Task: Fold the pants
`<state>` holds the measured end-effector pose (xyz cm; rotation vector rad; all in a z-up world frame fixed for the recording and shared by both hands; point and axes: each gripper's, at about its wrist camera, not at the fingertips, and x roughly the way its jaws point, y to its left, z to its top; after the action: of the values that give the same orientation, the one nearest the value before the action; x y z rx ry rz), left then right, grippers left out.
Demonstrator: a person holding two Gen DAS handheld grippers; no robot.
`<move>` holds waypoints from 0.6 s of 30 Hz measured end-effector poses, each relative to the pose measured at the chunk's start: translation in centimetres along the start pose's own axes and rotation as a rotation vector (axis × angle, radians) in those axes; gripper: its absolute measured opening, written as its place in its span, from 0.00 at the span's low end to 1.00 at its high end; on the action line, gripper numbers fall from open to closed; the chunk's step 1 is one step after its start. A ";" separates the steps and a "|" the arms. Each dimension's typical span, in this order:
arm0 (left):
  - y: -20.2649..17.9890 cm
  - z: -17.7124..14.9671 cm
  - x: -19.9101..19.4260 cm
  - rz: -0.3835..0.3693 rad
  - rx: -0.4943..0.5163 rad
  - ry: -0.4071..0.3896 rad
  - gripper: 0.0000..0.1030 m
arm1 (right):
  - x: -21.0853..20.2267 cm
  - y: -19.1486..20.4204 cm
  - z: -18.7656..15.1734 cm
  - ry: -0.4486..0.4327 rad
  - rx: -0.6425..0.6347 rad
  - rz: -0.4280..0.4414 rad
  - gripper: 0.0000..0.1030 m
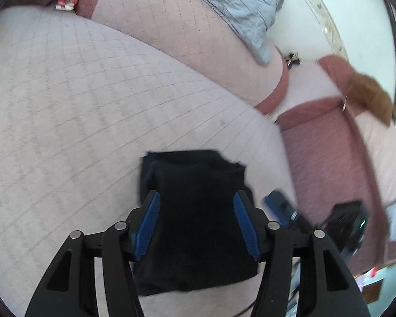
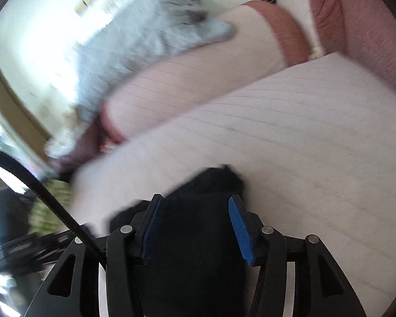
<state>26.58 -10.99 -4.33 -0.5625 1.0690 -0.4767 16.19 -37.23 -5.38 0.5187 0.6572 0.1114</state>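
Note:
The black pants (image 1: 195, 219) lie folded into a compact rectangle on the pale quilted sofa seat (image 1: 79, 100). My left gripper (image 1: 196, 200) is open above them, its blue pads (image 1: 150, 222) apart and nothing between them. The other gripper (image 1: 279, 207) shows at the right of the pants in the left wrist view, blurred. In the right wrist view my right gripper (image 2: 195, 206) is open over the same black pants (image 2: 195, 237), with blue pads (image 2: 240, 229) spread and empty. The right wrist view is motion-blurred.
The sofa's back cushion (image 1: 187, 39) carries a grey quilted blanket (image 1: 240, 8). A pink armrest (image 1: 330, 153) and an orange cloth (image 1: 372, 95) are at the right. A black box (image 1: 348, 224) sits by the sofa corner. A black cable (image 2: 39, 192) crosses the right wrist view.

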 end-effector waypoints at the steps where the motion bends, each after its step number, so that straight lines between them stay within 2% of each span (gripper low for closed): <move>1: -0.1 0.3 0.9 -0.010 -0.022 0.002 0.57 | 0.5 -0.6 0.0 0.021 0.029 0.050 0.54; 4: 0.9 0.8 4.1 0.038 -0.090 0.026 0.57 | 3.0 -2.7 -0.5 0.089 0.111 0.089 0.55; 6: 2.2 0.7 6.1 0.116 -0.114 0.046 0.57 | 4.8 -4.5 -0.9 0.123 0.193 0.114 0.55; 8: 3.4 0.5 7.1 0.132 -0.142 0.061 0.59 | 5.1 -5.7 -1.2 0.103 0.258 0.150 0.55; 9: 3.9 0.4 7.2 0.114 -0.159 0.054 0.59 | 5.2 -5.9 -1.1 0.105 0.276 0.158 0.55; 14: 2.7 0.1 4.2 0.103 -0.132 0.038 0.59 | 4.0 -4.2 -0.3 0.093 0.212 0.107 0.59; 18: 0.8 -2.0 -1.1 0.172 -0.013 -0.038 0.60 | 1.8 -2.4 -1.0 0.073 0.145 0.070 0.64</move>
<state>24.42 -10.12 -4.80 -0.4843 1.0744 -0.3072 16.82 -38.40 -8.25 0.6799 0.7219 0.1505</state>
